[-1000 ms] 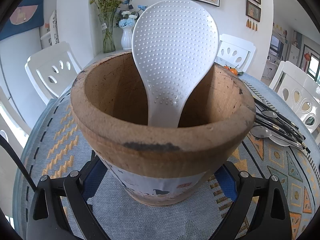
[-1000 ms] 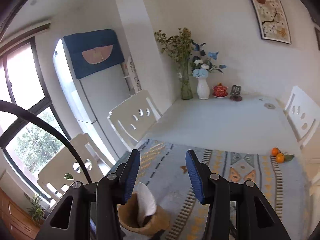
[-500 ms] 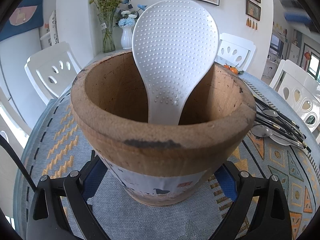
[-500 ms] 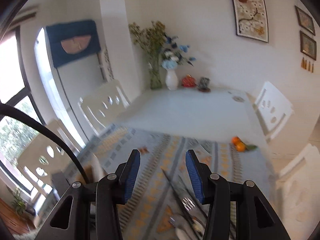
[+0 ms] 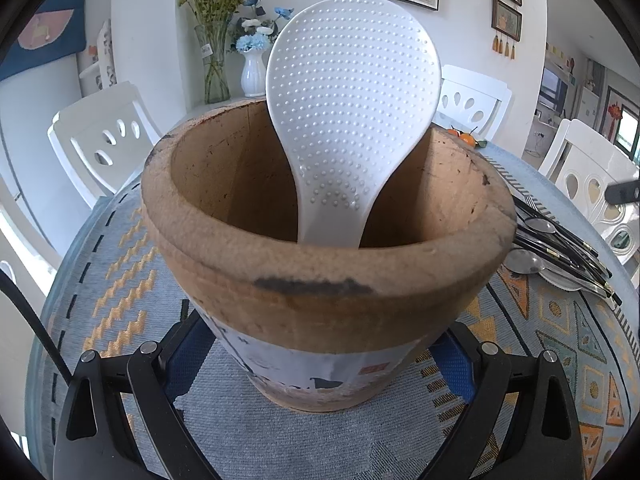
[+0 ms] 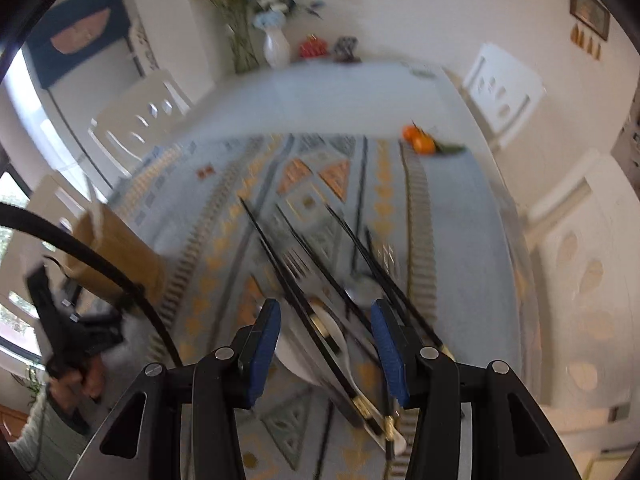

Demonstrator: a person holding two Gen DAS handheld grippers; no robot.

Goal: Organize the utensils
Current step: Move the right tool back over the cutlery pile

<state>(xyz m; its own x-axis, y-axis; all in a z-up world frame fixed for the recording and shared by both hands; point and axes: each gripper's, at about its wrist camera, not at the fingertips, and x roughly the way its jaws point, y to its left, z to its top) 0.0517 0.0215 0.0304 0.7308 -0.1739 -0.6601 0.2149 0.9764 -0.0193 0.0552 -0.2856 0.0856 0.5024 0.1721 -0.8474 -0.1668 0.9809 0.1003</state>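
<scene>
**Right gripper over the cutlery pile: aligning for the next pick**

The right gripper (image 6: pixel 325 344) stood with its blue pads (image 6: pixel 262 350) parted about halfway and nothing pressed between them. It pointed steeply down over the cutlery pile (image 6: pixel 340 308), a loose heap of black-handled chopsticks (image 6: pixel 280 268), spoons and what appeared to be a fork, lying on a white plate (image 6: pixel 304 356) on the patterned tablecloth (image 6: pixel 460 220). The view was motion-blurred, so single pieces were hard to separate.

The left gripper (image 5: pixel 320 376) clasped the lower body of the brown utensil holder (image 5: pixel 320 264), its pads against both sides, with the holder standing upright on the cloth. A white rice paddle (image 5: pixel 352 112) already stood inside, head up, leaning against the far wall. The pile lay just right of the holder.

Recommended procedure, as a judgement:

1. Select one piece lying on top, with a free handle.
2. Align the pads across the handle, not along it; the handles lay fanned and crossing.
3. Grip near the handle's middle so the piece would not pivot.
4. Lift clear before swinging over; thin smooth handles could slip or drag neighbours.
5. Keep the holder steadied for insertion beside the paddle.
</scene>
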